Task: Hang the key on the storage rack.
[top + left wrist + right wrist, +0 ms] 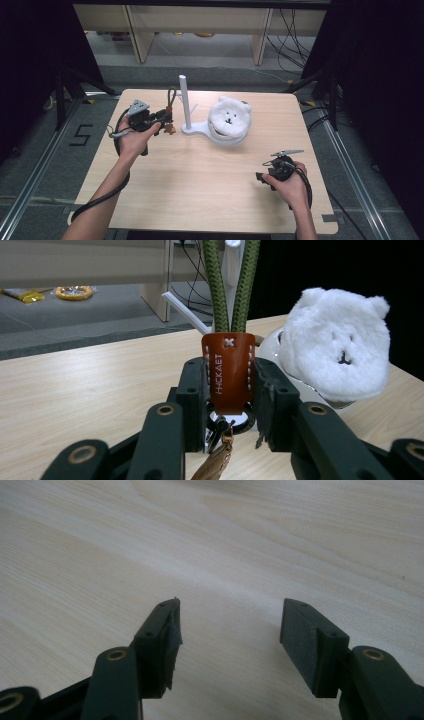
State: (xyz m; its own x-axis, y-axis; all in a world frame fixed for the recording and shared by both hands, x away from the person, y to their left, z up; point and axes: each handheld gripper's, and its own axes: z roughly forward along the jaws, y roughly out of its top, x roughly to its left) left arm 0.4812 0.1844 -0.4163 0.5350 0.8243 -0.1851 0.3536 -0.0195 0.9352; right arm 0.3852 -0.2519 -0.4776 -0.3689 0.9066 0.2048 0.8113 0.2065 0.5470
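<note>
Pinching keychain tab (229, 372) between claw (230, 390) pads

Even overhead light falls on the pale desk (200, 190), soft shadows below; dark surroundings frame the high view. Near jaws blur slightly, and the far background is perhaps out of focus.

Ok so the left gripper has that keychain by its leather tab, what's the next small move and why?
Probably lift the left gripper and carry it toward the white stand, so the green cord loop can drop over the post or its side peg. The jaws are shut on the orange leather tab, the loop stands upright above it, and the stand is just beside. The right gripper sits open over bare table.
</note>
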